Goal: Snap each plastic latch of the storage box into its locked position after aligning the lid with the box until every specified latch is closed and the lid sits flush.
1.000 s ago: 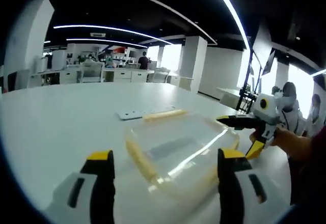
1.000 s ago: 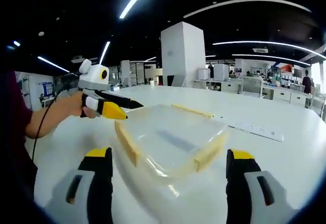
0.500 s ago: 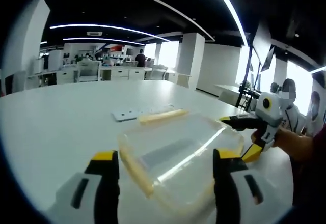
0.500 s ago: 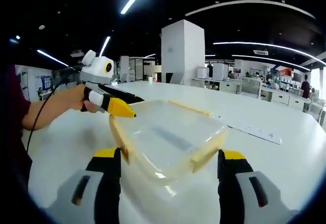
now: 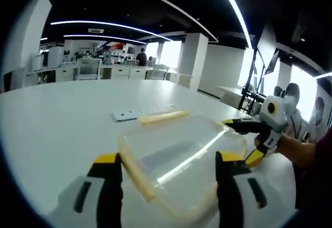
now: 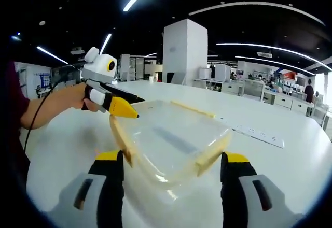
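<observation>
A clear storage box point(image 5: 181, 155) with its lid on sits on the white table point(image 5: 52, 124). It has pale yellow latches: one along the far edge point(image 5: 165, 116) and one on the near left side point(image 5: 136, 173). My left gripper point(image 5: 168, 184) is open, with its jaws either side of the box's near corner. The right gripper point(image 5: 239, 141), held by a hand, reaches the box from the right. In the right gripper view the box point(image 6: 171, 142) lies between the open jaws of my right gripper point(image 6: 172, 181). The left gripper point(image 6: 139, 109) hovers at the box's left corner.
A white power strip point(image 5: 132, 115) lies just beyond the box point(image 6: 259, 132). The person's arm and a trailing cable point(image 6: 39, 119) sit at the left. Office desks, a white column point(image 6: 185, 54) and distant people fill the background.
Both grippers have come closer to the box, which looks larger between the jaws. Each pair of jaws stands slightly narrower than a second ago. The box has not moved.
</observation>
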{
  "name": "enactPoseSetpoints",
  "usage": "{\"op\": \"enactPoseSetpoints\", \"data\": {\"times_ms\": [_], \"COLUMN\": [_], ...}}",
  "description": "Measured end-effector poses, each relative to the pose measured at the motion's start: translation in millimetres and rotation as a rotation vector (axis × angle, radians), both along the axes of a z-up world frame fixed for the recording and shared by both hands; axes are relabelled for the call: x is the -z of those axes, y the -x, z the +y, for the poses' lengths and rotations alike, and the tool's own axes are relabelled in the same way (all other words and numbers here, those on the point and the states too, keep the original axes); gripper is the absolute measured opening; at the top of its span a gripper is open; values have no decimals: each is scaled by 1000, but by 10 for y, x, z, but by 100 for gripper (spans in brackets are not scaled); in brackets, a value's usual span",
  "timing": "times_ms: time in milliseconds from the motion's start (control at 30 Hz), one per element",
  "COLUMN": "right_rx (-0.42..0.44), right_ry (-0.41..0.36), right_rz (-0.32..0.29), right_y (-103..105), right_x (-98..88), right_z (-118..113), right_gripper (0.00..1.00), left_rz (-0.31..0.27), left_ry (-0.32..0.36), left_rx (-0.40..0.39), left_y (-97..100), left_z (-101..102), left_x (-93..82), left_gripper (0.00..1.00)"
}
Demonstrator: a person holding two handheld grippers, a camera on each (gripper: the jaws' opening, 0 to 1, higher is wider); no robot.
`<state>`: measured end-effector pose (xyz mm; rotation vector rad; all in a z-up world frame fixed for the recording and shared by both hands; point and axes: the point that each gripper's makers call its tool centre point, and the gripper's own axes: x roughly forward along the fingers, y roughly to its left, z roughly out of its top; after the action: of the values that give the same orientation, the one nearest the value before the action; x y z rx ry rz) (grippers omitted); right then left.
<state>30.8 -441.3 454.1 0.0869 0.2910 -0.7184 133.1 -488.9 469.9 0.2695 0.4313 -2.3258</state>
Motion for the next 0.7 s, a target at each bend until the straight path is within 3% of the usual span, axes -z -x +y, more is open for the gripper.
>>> {"op": "enactPoseSetpoints", "data": {"times_ms": [700], "right_rx": [35], "right_ry": [-2], "right_rz": [14], "right_y": [-7], "right_x": [-1], "right_z": [55], "right_gripper": [71], "left_rz": [9], "left_ry": [-3], "left_rx": [4], "left_y": [13], "left_z": [5], "left_x": [-3], "left_gripper": [73]}}
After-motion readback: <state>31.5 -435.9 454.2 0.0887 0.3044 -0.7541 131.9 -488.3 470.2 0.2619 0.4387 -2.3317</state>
